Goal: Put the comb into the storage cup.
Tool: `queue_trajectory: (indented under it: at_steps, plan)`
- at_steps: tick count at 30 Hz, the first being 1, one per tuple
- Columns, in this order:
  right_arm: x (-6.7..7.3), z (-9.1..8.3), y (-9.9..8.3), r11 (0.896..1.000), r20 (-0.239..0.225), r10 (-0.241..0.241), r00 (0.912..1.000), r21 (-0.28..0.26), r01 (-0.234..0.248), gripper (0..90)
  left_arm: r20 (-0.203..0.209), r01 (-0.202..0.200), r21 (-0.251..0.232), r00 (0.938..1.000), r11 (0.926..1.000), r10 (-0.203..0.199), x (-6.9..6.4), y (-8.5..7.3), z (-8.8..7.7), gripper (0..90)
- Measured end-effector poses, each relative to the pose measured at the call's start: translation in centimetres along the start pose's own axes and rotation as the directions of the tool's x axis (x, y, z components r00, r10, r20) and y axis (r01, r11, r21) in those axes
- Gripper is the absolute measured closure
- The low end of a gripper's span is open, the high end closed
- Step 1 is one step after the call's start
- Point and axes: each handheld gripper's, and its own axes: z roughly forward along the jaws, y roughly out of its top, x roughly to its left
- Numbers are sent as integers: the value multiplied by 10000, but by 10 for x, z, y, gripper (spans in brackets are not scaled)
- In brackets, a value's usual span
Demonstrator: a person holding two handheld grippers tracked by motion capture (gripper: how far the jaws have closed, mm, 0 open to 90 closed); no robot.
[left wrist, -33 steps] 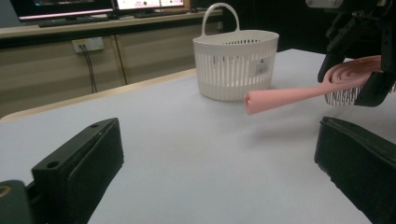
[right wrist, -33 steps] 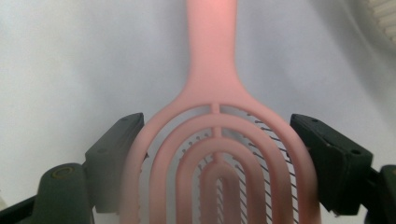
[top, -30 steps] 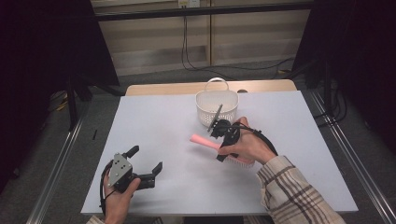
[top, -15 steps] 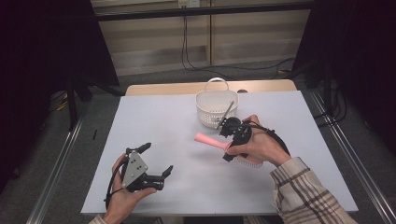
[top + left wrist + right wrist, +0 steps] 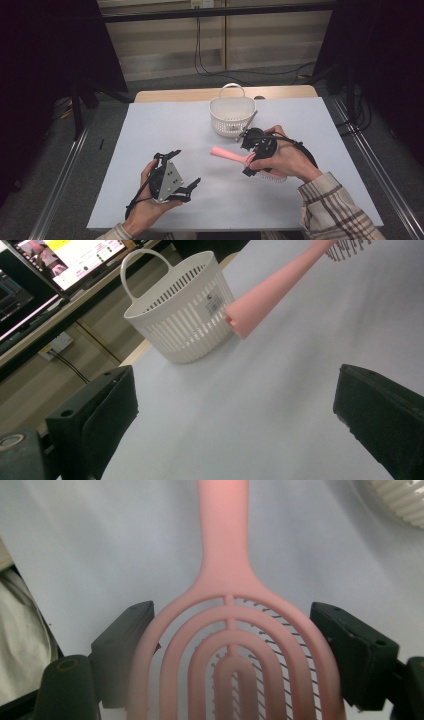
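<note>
Since a second ago, we have carried our left gripper [image 5: 186,172] rightward along the near part of the white table [image 5: 150,130], and our right gripper [image 5: 248,161] has drifted a little right and nearer with the pink hairbrush [image 5: 226,154].

On the left, we hold the left gripper just above the table, its grey three-cornered plate facing up. Its jaws stand wide apart with nothing between them; in the left gripper view they frame bare table, with the brush handle [image 5: 272,290] and the white slotted basket [image 5: 180,315] beyond.

Toward the middle, the hairbrush handle points left and slightly away over the table, its free end well short of the left gripper. The basket [image 5: 232,115] stands upright at the far centre of the table, handle raised, just beyond the right gripper.

On the right, our right hand [image 5: 285,161] wraps the right gripper. In the right gripper view its jaws [image 5: 235,660] press either side of the brush's vented head [image 5: 232,645], gripping it by the edges, bristles showing through the slots.
</note>
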Motion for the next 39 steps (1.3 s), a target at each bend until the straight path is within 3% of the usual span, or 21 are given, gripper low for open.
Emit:
queue_trajectory:
  at_steps: [5, 9, 10, 12, 13, 15, 16, 18, 24, 26, 27, 28, 29, 31, 33, 35, 37, 38, 39]
  plan:
    - [2, -1, 3, 10000, -32, -52, 10000, -26, 52, 202, -338, -848, 16, 9958, 9964, 848, -4, 10, 7, 44]
    - [4, -2, 5, 10000, -70, -85, 9999, -28, 85, 202, -553, -1501, 73, 9871, 9886, 1503, -8, 19, 14, 51]
    - [4, -2, 6, 9999, -95, -123, 9999, -6, 123, 202, -594, -1769, 122, 9824, 9842, 1773, -9, 20, 15, 54]
    - [5, -2, 7, 9999, -68, -124, 9999, -30, 124, 202, -696, -2280, 202, 9710, 9734, 2289, -11, 24, 20, 59]
    - [5, -2, 7, 9998, -98, -176, 9998, 0, 176, 202, -789, -2367, 220, 9681, 9713, 2377, -12, 25, 22, 64]
    - [5, -2, 7, 9999, -135, -165, 9998, -12, 165, 202, -958, -2786, 337, 9550, 9598, 2806, -15, 28, 27, 72]
    - [6, -2, 8, 9998, -169, -203, 9997, 16, 203, 203, -1023, -2995, 398, 9478, 9533, 3020, -16, 29, 30, 76]
    - [7, -3, 8, 9998, -181, -209, 9996, -1, 209, 202, -1113, -3600, 483, 9250, 9317, 3632, -19, 32, 35, 91]
    - [8, -3, 10, 9995, -271, -297, 9992, 82, 299, 202, -1148, -4192, 550, 8989, 9062, 4228, -25, 40, 44, 151]
    - [9, -3, 11, 9997, -288, -254, 9993, 62, 255, 202, -1196, -4461, 687, 8843, 8923, 4513, -29, 42, 45, 174]
    - [8, -3, 11, 9995, -291, -302, 9991, 64, 304, 203, -1195, -4748, 734, 8689, 8771, 4803, -30, 43, 45, 225]
    - [9, -3, 12, 9995, -267, -305, 9992, 67, 307, 202, -1234, -4863, 720, 8621, 8708, 4916, -32, 44, 46, 252]
    - [9, -3, 12, 9994, -275, -340, 9990, 61, 342, 202, -1212, -4894, 741, 8604, 8689, 4950, -33, 45, 46, 272]
    - [9, -3, 13, 9995, -267, -301, 9992, 84, 304, 202, -1256, -5151, 815, 8440, 8532, 5215, -36, 46, 47, 310]
    - [9, -2, 14, 9994, -279, -328, 9991, 65, 330, 202, -1200, -5248, 751, 8394, 8479, 5301, -38, 47, 49, 371]
    - [10, -1, 15, 9994, -318, -338, 9989, 80, 341, 202, -1190, -5471, 904, 8237, 8322, 5545, -41, 48, 51, 388]
    - [10, -1, 16, 9993, -254, -370, 9990, 92, 372, 202, -1148, -5551, 924, 8187, 8266, 5626, -42, 50, 52, 408]
    - [10, -1, 16, 9993, -253, -354, 9991, 90, 356, 202, -1051, -5509, 944, 8227, 8292, 5586, -43, 50, 53, 430]
    - [10, -1, 17, 9994, -251, -341, 9991, 91, 344, 202, -1065, -5614, 1007, 8148, 8214, 5699, -45, 51, 54, 439]
